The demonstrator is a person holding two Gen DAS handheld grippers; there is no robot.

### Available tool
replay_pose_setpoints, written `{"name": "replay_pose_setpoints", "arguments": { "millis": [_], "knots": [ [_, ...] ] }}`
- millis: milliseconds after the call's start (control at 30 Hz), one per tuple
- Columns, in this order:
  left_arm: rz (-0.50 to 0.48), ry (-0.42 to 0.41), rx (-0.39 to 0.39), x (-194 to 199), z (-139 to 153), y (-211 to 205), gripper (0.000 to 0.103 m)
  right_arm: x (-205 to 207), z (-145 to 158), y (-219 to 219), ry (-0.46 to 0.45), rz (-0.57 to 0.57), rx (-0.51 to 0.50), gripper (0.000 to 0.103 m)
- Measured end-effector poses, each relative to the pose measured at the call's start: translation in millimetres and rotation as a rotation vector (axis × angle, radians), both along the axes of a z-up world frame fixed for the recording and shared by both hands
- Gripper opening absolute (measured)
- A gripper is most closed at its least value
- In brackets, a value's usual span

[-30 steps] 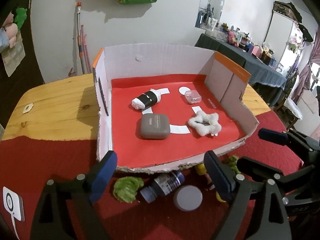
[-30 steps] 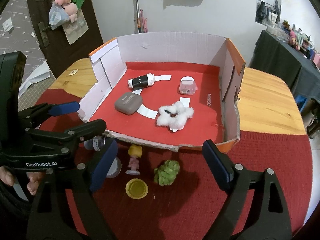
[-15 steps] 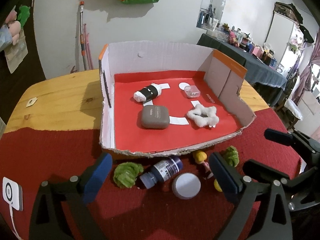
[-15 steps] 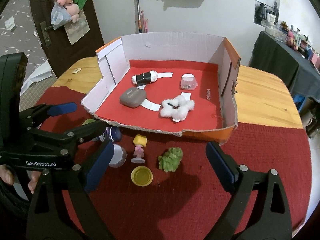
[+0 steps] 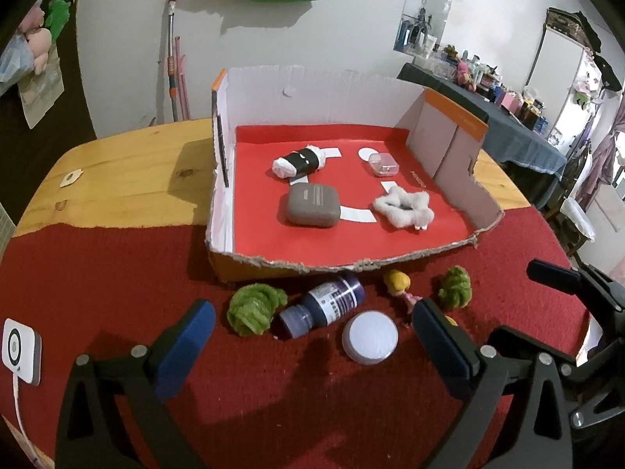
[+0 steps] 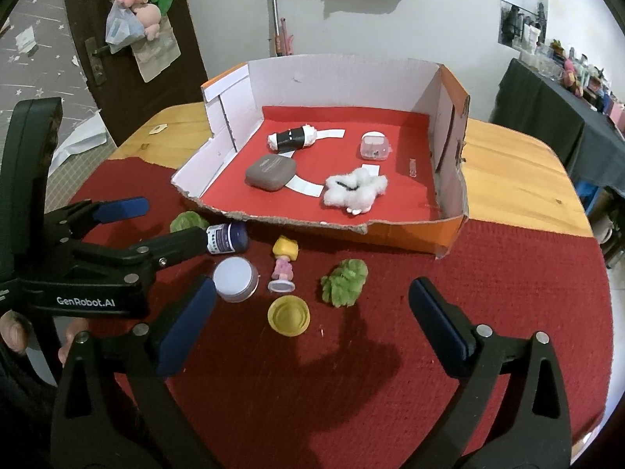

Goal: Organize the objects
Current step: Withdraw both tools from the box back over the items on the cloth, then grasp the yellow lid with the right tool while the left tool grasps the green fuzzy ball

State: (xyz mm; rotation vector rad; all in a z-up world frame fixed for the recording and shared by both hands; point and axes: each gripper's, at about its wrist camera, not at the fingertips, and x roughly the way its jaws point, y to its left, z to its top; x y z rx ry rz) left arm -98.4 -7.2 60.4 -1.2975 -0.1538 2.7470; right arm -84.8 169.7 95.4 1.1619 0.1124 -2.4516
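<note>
My left gripper (image 5: 312, 336) spread, empty; dark bottle (image 5: 324, 305) and white lid (image 5: 370, 337) lie just ahead between its fingers. Right gripper (image 6: 312, 312) spread too, yellow cap (image 6: 289, 316) between, cardboard box (image 6: 449, 109) beyond on tabletop.

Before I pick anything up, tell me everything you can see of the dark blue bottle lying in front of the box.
The dark blue bottle is small and glossy, plastic or glass by its look, with a white printed label round its body. It lies on its side on the red cloth, base towards the cardboard box, neck towards the camera. It looks uncapped; a round white-topped lid sits close by. A green fuzzy clump lies beside it. Neither gripper holds it.
</note>
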Motion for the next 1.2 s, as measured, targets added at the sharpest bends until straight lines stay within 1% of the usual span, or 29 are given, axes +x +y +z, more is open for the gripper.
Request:
{"name": "replay_pose_setpoints", "arguments": {
  "millis": [567,867,967,1033,1067,1133,1200],
  "knots": [
    [0.012,-0.016,0.002,22,-12,-2,0.103,21,-13,-2,-0.013,0.010,-0.012,0.101],
    [0.034,-0.013,0.022,31,-18,-12,0.102,27,-19,-4,-0.012,0.017,-0.017,0.100],
    [0.039,-0.011,0.023,31,-19,-16,0.096,27,-21,-5,-0.014,0.017,-0.021,0.090],
    [0.039,-0.012,0.022,31,-20,-19,0.093,26,-23,-5,-0.020,0.017,-0.022,0.081],
    [0.040,-0.012,0.020,31,-21,-19,0.090,26,-24,-5,-0.022,0.018,-0.021,0.079],
    [0.039,-0.014,0.019,30,-22,-21,0.087,25,-27,-7,-0.027,0.020,-0.021,0.069],
    [0.040,-0.017,0.019,29,-24,-23,0.083,24,-30,-8,-0.034,0.024,-0.020,0.067]
  ]
}}
